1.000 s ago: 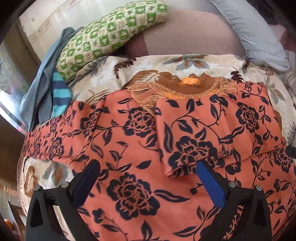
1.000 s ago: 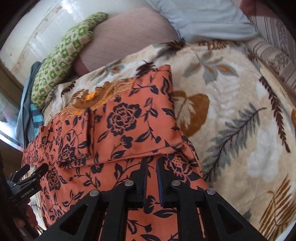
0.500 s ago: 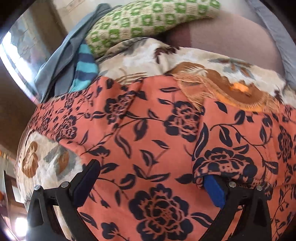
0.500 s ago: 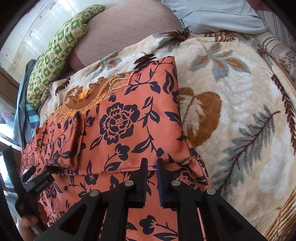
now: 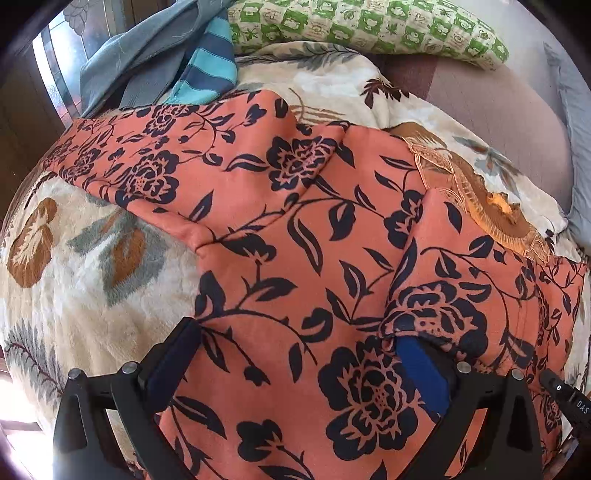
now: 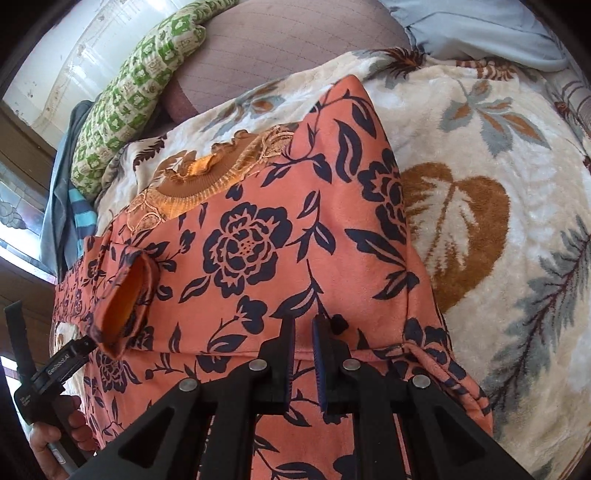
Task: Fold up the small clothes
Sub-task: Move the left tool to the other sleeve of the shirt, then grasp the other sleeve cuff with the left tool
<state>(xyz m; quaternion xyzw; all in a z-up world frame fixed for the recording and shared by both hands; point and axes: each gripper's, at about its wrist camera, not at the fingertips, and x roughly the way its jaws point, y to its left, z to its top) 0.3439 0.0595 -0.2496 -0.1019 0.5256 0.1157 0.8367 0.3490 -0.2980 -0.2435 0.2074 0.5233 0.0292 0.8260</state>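
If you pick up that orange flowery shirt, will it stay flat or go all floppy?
Probably floppy: the orange flowery shirt already bends softly where it is folded. Its cuff sags open, so it likely droops. It looks light, with no stiff parts.

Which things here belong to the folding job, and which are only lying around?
Part of the job:
- orange floral garment
- left gripper, jaws wide
- right gripper, jaws nearly closed

Only lying about:
- green checked pillow
- striped blue cloth
- grey cloth
- leaf-print blanket, underneath
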